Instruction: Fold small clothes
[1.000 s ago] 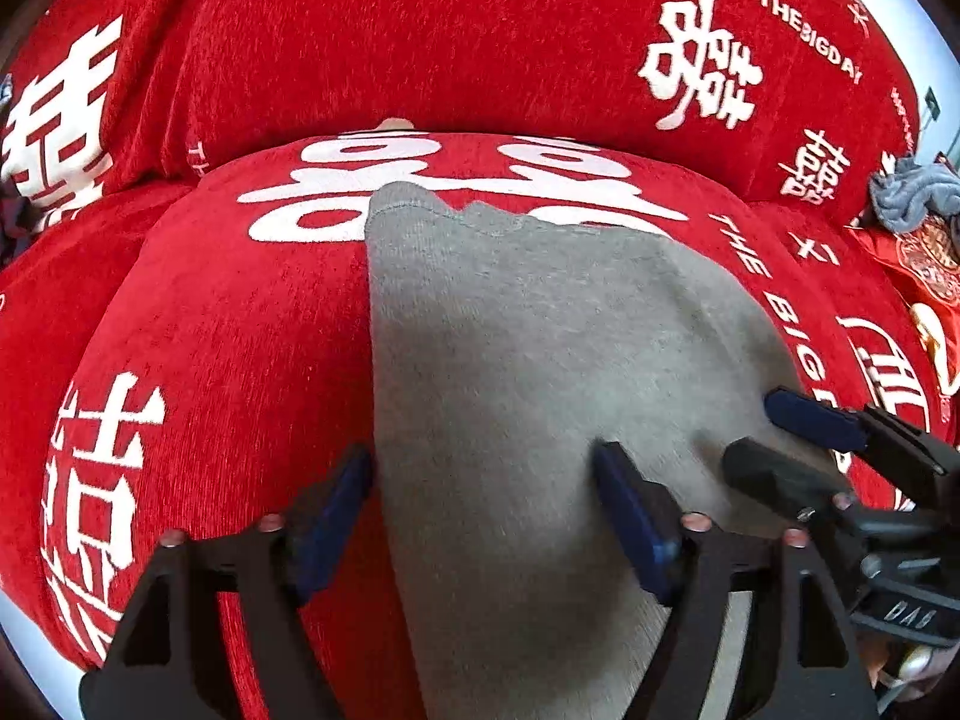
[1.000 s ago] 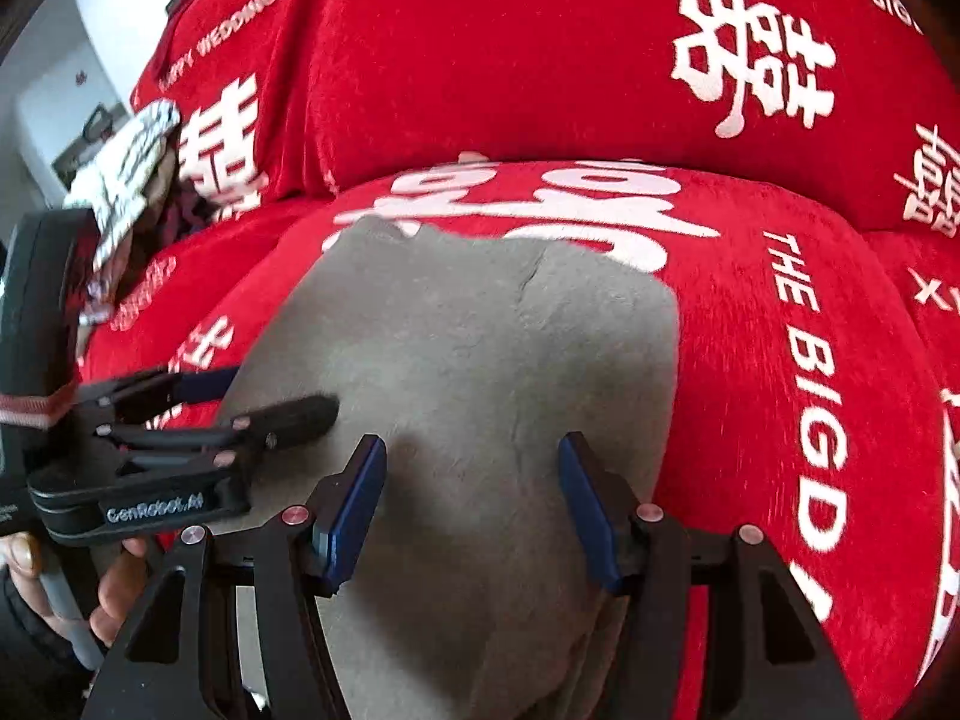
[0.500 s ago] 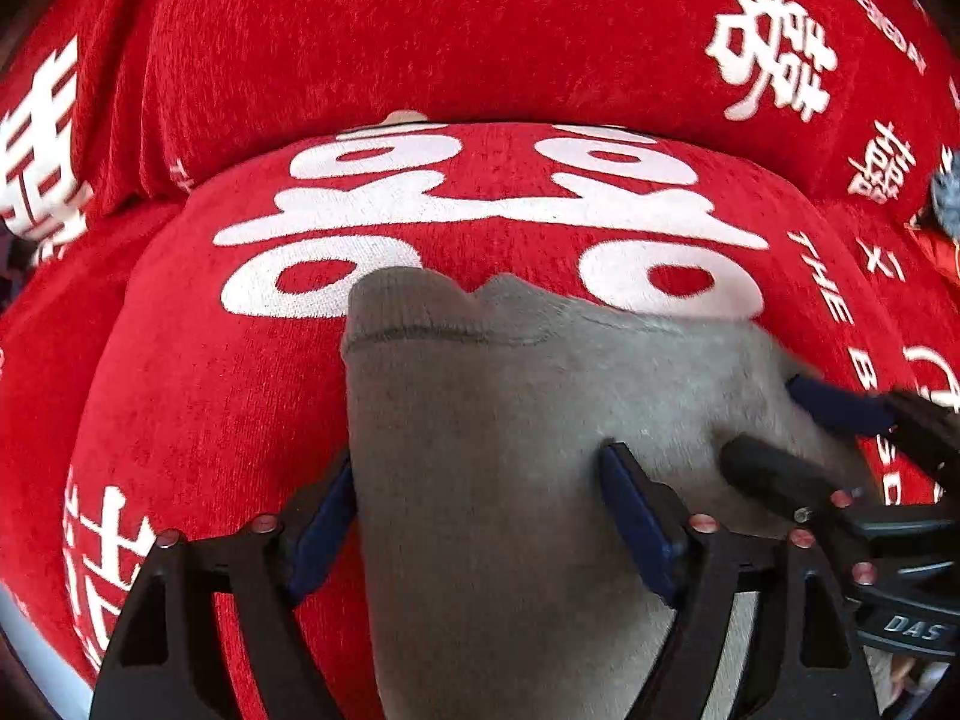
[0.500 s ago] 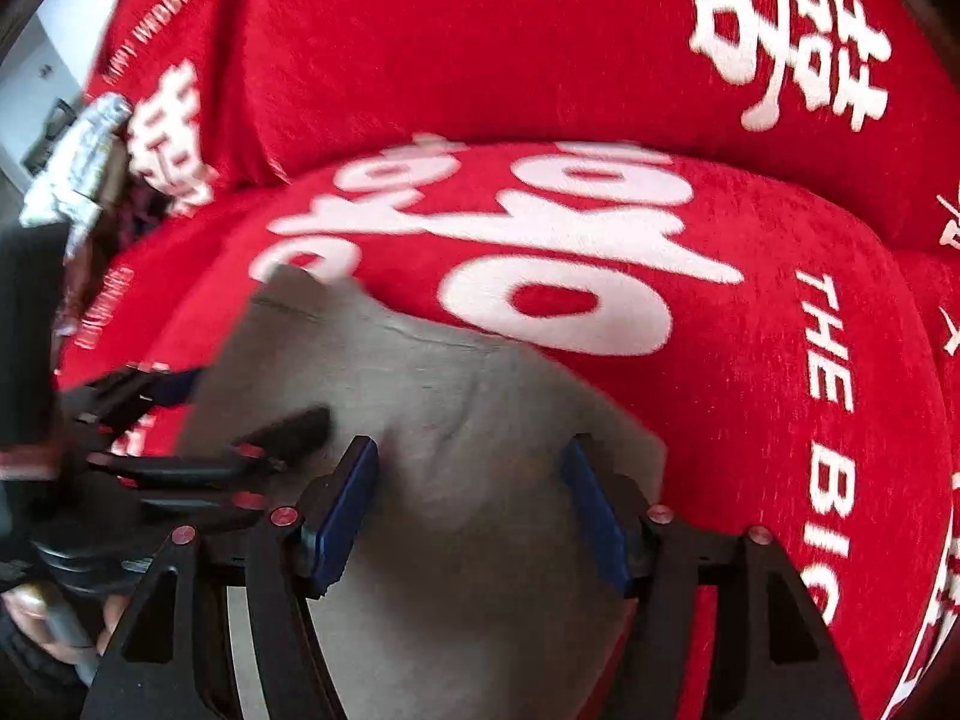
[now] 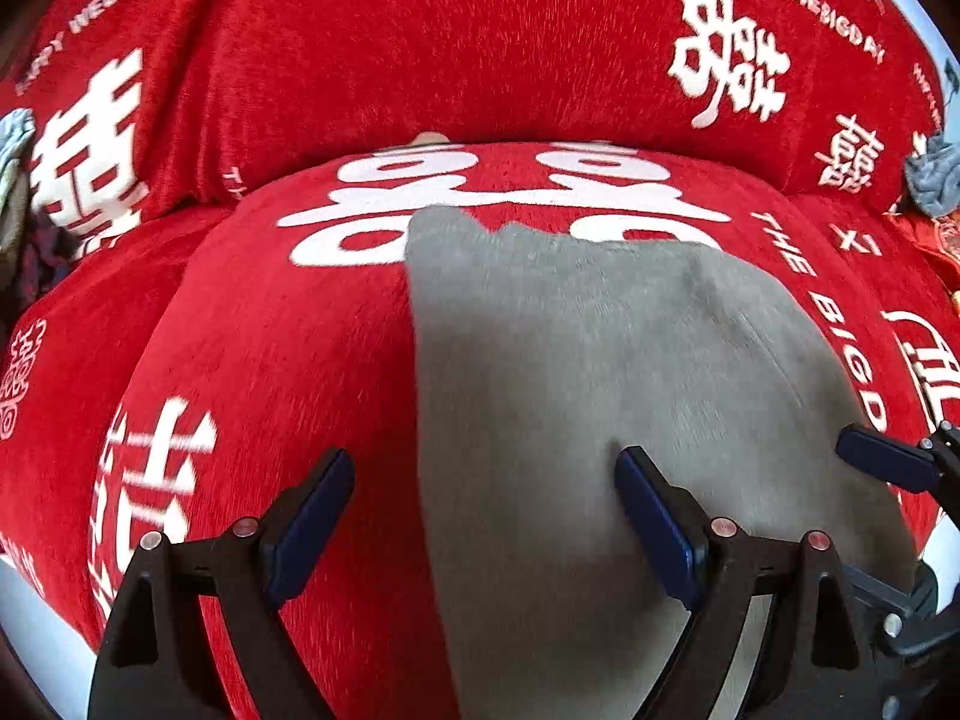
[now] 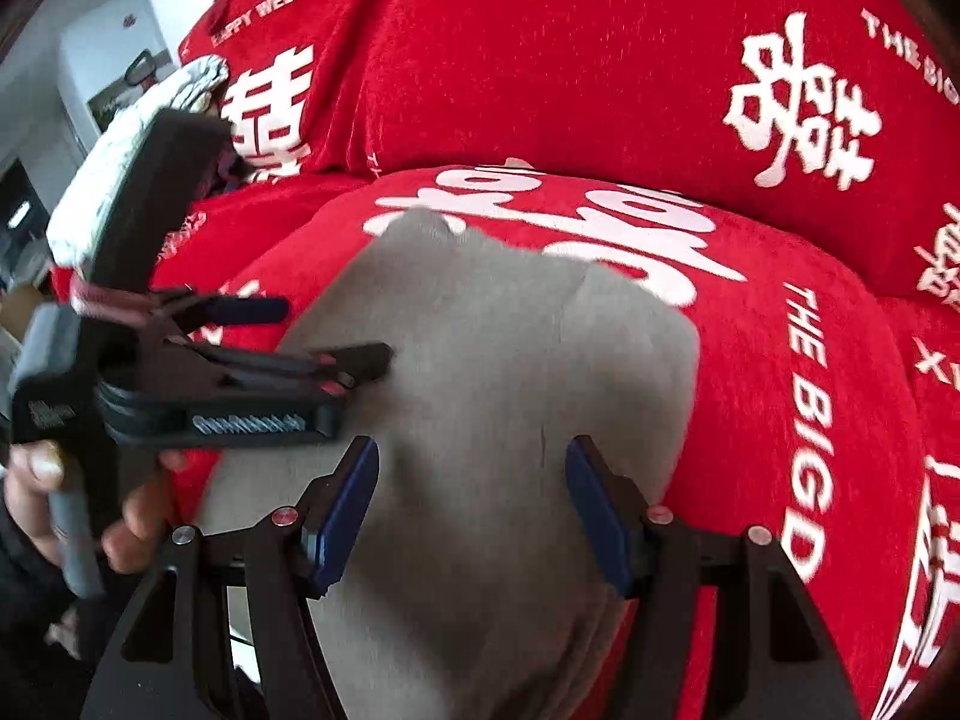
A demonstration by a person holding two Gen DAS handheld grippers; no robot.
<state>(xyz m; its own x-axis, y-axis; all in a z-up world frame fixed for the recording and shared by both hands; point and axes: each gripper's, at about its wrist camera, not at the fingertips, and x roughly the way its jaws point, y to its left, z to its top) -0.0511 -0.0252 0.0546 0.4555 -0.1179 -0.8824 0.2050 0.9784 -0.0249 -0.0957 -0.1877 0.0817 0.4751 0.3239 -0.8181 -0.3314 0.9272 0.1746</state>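
Note:
A small grey garment (image 5: pixel 600 372) lies flat on the red sofa seat cushion (image 5: pixel 270 348); it also shows in the right wrist view (image 6: pixel 510 390). My left gripper (image 5: pixel 486 516) is open, its jaws straddling the garment's left edge near the front. From the right wrist view the left gripper (image 6: pixel 312 330) sits at the garment's left side. My right gripper (image 6: pixel 474 510) is open over the garment's near part; one of its fingertips (image 5: pixel 882 468) shows at the garment's right edge. Neither holds cloth.
The sofa is covered in red fabric with white characters and lettering; the backrest (image 5: pixel 480 48) rises behind the seat. A grey-blue cloth (image 5: pixel 936 174) lies at far right. A white patterned bundle (image 6: pixel 120 150) sits at far left.
Both grippers pulled back and up from the garment after pressing low over it half a second ago. The garment lies spread as before, and both jaws stay open.

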